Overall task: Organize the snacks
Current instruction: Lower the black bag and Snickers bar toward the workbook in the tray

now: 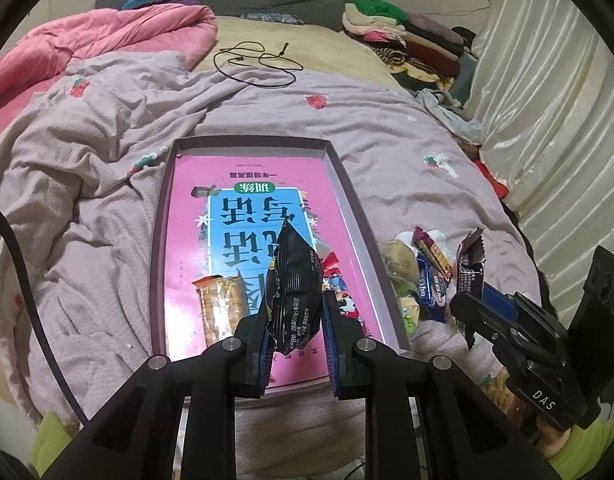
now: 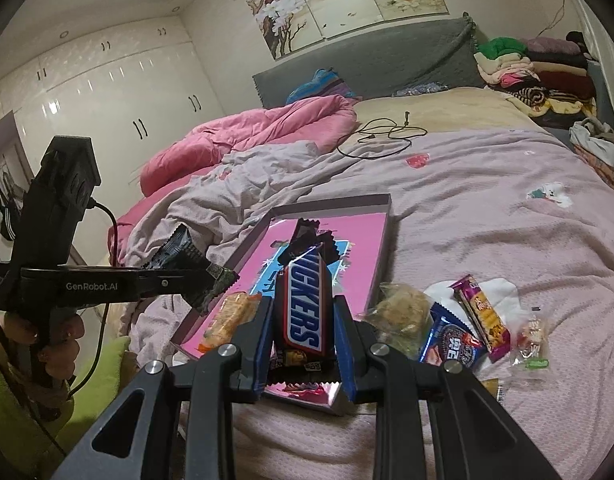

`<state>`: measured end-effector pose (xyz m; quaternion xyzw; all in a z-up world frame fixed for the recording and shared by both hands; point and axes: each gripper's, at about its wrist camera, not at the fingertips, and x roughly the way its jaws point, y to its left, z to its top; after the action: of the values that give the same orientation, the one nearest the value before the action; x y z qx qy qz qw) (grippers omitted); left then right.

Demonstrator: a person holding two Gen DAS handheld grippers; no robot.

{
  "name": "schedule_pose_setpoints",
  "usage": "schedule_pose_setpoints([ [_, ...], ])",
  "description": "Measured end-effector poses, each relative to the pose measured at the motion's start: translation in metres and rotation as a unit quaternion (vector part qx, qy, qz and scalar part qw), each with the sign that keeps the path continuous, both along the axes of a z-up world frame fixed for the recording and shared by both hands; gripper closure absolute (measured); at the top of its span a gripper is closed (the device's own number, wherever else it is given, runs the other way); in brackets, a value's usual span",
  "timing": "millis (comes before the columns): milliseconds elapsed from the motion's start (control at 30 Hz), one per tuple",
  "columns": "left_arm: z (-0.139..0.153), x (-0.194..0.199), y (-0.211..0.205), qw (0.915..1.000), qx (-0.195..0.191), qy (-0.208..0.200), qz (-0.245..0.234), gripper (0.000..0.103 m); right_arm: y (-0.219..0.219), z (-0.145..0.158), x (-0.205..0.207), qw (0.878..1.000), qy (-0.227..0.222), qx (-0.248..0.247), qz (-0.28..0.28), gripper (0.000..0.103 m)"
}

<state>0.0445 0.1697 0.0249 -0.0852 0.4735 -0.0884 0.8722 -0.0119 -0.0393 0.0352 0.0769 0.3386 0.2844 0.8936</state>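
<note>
Looking across the bed [image 2: 487, 216] from both of my wrist cameras, I see its lilac quilt spread wide, with a pink duvet [image 2: 243, 136] bunched toward the grey headboard and a stack of folded clothes [image 2: 535, 76] in the far corner. A shallow box [image 1: 349, 200] lined with a pink booklet lies on the quilt in front of me, and a clear-wrapped pack of biscuits [image 1: 221, 306] sits inside it at the near left. To the right of the box, on the quilt, is a loose pile of snacks [image 2: 459, 320]: a blue cookie packet, a purple bar, a clear bag of something pale. My left gripper [image 1: 294, 332] is clamped on a crinkled black packet [image 1: 295, 292], holding it above the box. My right gripper [image 2: 305, 336] is closed on a Snickers bar [image 2: 305, 300], lifted over the box's near end.
</note>
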Motion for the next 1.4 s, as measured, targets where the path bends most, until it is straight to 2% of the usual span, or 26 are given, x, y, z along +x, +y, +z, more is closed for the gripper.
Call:
schedule_pose_setpoints([
  [400,-0.014,0.003,-0.001,0.9999,0.003,0.009,-0.005,0.081,0.018,-0.003,0.005,1.000,0.010,-0.011,0.007,0.074],
  [1400,-0.065,0.014,-0.023,0.9975,0.013,0.056,-0.041,0.081,0.035,-0.041,0.030,0.997,0.065,-0.048,-0.016,0.074],
])
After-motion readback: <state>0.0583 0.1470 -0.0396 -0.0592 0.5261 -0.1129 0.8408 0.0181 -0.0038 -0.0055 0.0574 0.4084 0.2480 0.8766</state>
